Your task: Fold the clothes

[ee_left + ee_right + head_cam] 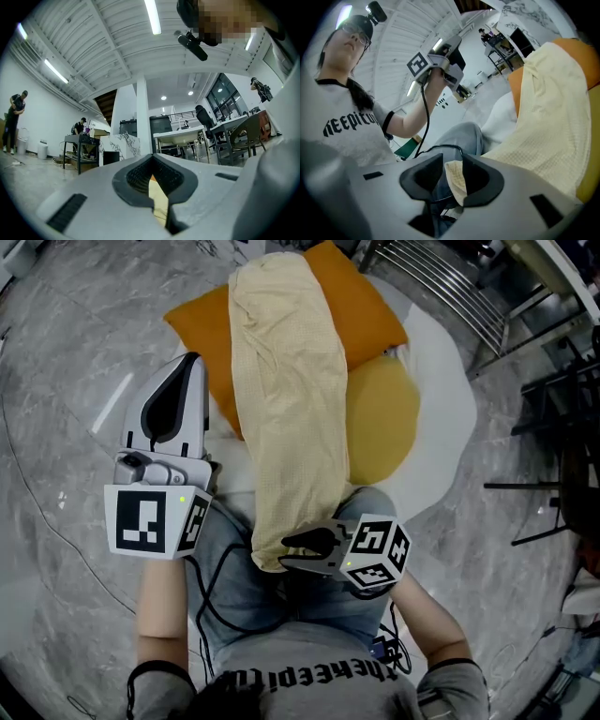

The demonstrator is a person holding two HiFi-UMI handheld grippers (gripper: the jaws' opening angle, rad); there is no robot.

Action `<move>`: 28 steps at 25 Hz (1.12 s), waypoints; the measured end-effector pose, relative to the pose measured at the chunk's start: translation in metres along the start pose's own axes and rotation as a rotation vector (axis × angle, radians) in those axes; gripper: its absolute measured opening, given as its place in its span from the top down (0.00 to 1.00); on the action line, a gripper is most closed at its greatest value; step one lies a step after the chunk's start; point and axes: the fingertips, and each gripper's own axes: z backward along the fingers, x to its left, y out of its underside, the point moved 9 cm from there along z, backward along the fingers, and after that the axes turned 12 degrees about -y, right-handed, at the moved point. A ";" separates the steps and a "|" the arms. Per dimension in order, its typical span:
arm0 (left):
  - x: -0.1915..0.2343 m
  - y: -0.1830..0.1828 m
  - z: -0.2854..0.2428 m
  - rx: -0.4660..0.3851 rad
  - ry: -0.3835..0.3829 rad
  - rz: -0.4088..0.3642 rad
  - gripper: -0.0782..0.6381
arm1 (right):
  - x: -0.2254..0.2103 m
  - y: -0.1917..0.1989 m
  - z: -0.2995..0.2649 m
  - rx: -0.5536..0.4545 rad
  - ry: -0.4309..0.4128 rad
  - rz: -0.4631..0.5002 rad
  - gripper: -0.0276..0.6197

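**Right gripper loose on the near hem: how I'd fold from here**

Right gripper point(453, 166) sits at the person's lap with its jaws apart. The near hem of the pale yellow cloth point(286, 399) hangs between them, not pinched. I'd bite deeper before lifting so it can't slip, then carry it straight up the strip. Left gripper point(192, 360) hovers left of the cloth, closed and empty; it could pin the fold line. The cloth runs away over an orange cushion point(361, 310). Writing: the T-shirt point(309, 685) print reads partly "keepitu", cut off.
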 end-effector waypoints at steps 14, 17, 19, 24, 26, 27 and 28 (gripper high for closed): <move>0.000 -0.008 -0.008 -0.009 0.010 -0.019 0.89 | -0.039 -0.100 0.093 -0.352 0.409 0.125 0.85; 0.003 -0.012 -0.014 -0.010 0.009 -0.020 0.89 | -0.045 -0.133 0.112 -0.400 0.463 0.184 0.87; 0.006 -0.013 -0.020 -0.009 0.009 -0.022 0.89 | -0.050 -0.154 0.120 -0.424 0.498 0.222 0.88; 0.017 -0.010 -0.042 -0.010 0.013 -0.029 0.89 | -0.067 -0.199 0.135 -0.480 0.567 0.266 0.93; 0.021 -0.007 -0.056 -0.004 0.014 -0.023 0.89 | -0.075 -0.216 0.143 -0.492 0.583 0.259 0.94; 0.022 -0.006 -0.064 0.000 0.016 -0.019 0.89 | -0.080 -0.225 0.147 -0.494 0.592 0.255 0.94; 0.024 -0.004 -0.072 0.005 0.019 -0.014 0.89 | -0.085 -0.234 0.152 -0.492 0.601 0.253 0.94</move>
